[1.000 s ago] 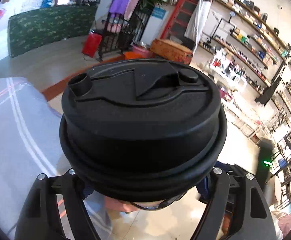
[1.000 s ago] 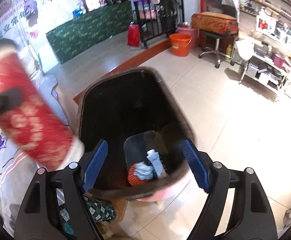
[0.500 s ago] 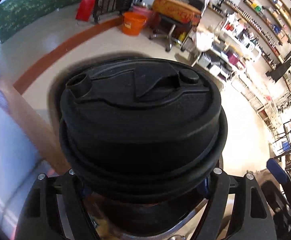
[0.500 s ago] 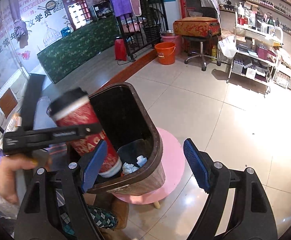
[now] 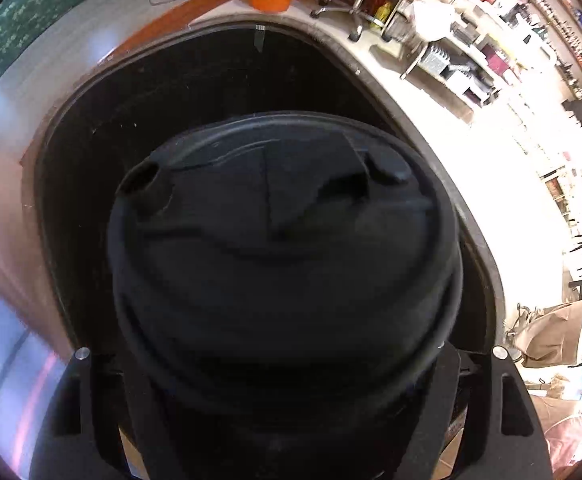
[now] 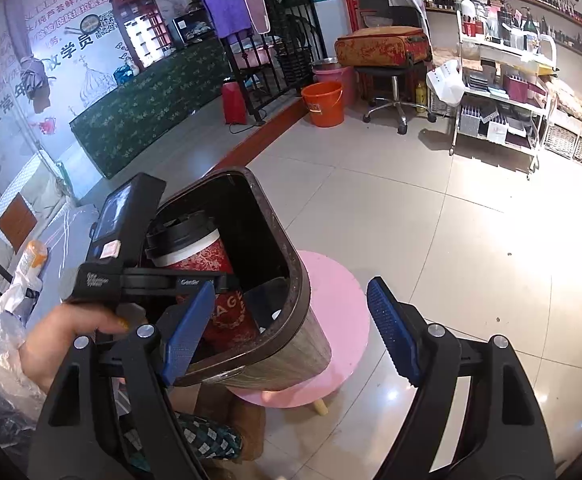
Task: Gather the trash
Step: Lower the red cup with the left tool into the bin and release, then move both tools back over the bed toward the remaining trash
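A red paper cup with a black lid (image 5: 283, 248) fills the left wrist view, and my left gripper (image 5: 287, 380) is shut on its body. In the right wrist view the cup (image 6: 207, 260) sits tilted inside the mouth of the dark brown trash bin (image 6: 295, 280), held there by the left gripper (image 6: 151, 280) and a hand (image 6: 63, 344). The bin's rim (image 5: 411, 92) rings the lid in the left wrist view. My right gripper (image 6: 291, 292) stands open in front of the bin with nothing between its blue pads (image 6: 391, 332).
The bin stands on a round pink stool (image 6: 339, 320) on a tiled floor. An orange bucket (image 6: 323, 102), a swivel stool bearing a suitcase (image 6: 383, 48) and a white shelf trolley (image 6: 503, 92) stand further off. A cloth-covered table with plastic bags (image 6: 19, 280) lies to the left.
My left gripper has carried the cup from beside the bin down into its mouth, tipping downward. The right gripper has drawn back a little from the bin and stayed open.
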Action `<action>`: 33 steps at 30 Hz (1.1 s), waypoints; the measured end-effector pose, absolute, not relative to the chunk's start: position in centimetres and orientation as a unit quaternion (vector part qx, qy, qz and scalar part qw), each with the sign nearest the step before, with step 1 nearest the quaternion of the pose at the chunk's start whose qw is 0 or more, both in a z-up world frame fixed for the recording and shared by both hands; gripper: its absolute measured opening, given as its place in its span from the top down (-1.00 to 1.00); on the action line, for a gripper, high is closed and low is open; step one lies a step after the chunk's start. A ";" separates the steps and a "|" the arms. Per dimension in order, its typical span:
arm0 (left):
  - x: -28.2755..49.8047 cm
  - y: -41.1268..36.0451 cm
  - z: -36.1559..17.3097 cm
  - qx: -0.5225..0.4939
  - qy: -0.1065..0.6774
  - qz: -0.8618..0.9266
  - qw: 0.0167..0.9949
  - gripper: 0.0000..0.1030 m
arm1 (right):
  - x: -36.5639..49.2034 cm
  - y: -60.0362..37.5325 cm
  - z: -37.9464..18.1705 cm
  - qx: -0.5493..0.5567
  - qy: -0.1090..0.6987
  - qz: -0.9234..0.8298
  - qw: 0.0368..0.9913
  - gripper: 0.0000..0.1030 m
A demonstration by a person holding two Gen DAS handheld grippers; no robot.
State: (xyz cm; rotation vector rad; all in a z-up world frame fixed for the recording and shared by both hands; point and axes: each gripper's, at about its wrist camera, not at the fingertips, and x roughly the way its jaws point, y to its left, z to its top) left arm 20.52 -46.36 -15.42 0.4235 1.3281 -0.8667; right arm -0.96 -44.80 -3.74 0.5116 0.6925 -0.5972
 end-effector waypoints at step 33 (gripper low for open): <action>16.0 -31.4 -3.7 0.103 0.439 -0.438 0.778 -0.82 | -1.5 -43.9 1.5 0.228 0.265 -0.304 0.886 -0.71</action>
